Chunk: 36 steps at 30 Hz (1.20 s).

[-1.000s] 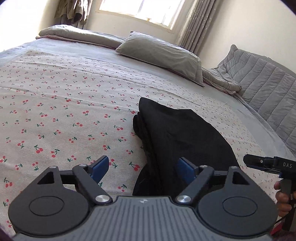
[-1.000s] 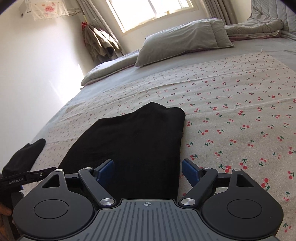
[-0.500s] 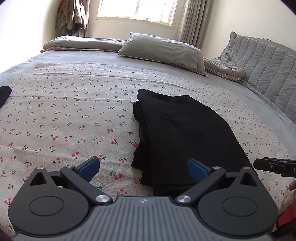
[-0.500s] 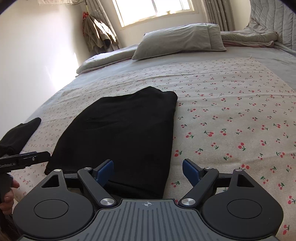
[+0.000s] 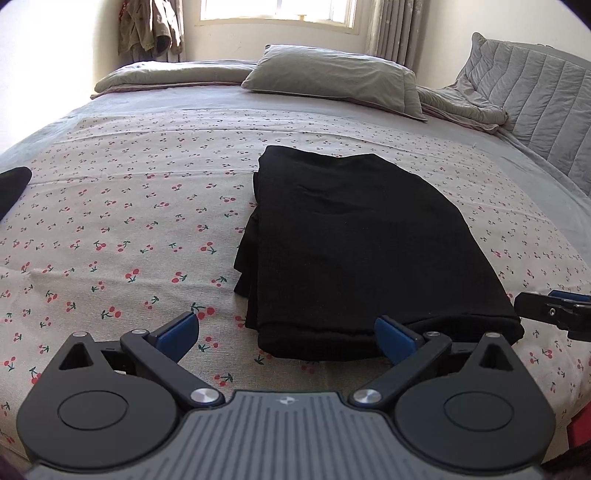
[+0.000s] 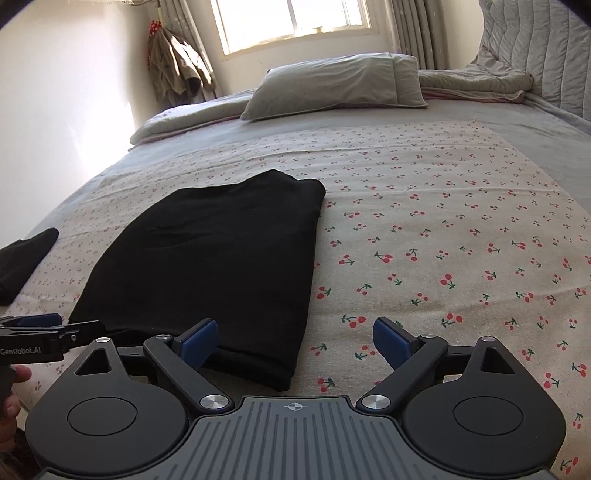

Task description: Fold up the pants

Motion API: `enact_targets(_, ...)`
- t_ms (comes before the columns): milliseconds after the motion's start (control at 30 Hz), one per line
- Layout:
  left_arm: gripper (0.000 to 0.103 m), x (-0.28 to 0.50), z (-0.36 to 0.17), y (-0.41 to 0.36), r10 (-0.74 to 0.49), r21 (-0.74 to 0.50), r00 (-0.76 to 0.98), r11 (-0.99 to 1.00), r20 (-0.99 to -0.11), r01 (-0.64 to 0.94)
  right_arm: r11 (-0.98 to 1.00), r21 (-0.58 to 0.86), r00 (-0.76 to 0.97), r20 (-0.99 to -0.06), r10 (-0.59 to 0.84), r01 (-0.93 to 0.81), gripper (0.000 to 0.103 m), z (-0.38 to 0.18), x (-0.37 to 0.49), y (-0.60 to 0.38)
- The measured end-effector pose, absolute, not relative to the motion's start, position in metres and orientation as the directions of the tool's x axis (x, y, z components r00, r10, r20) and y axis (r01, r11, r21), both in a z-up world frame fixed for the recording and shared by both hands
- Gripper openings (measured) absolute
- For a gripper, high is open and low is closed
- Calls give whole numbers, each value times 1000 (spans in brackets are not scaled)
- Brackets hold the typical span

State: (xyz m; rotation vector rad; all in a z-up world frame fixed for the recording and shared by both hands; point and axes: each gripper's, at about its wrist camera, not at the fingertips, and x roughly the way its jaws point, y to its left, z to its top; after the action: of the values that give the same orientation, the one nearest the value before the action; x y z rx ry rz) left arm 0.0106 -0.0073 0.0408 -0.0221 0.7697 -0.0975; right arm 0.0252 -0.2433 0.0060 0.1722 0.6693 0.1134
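The black pants (image 5: 354,243) lie folded into a flat stack on the cherry-print sheet (image 5: 129,206); they also show in the right wrist view (image 6: 218,258). My left gripper (image 5: 288,334) is open and empty, just short of the stack's near edge. My right gripper (image 6: 295,336) is open and empty, over the stack's near right corner. The right gripper's tip (image 5: 550,308) shows at the right edge of the left wrist view. The left gripper's tip (image 6: 48,334) shows at the left edge of the right wrist view.
Another black garment (image 6: 22,254) lies at the sheet's left edge. A grey pillow (image 5: 332,77) and a folded grey blanket (image 5: 461,107) lie at the far end of the bed. A quilted grey headboard (image 5: 535,96) stands on the right. Clothes (image 5: 151,29) hang beside the window.
Both grippers have pulled back from the pants, so the whole folded stack now shows. The left gripper's jaws have opened wider. The pants have not moved.
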Motion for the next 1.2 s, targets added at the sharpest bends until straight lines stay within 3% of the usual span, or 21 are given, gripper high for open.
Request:
enact_targets(333, 103, 3, 41, -22, -35, 0, 706, 999, -707, 49, 996, 89, 785, -615, 74, -25, 94, 0, 23, -229)
enact_targets(1200, 103, -8, 49, -23, 6, 19, 722, 1000, -692, 9, 995, 88, 765, -639, 87, -39, 94, -3, 24, -218)
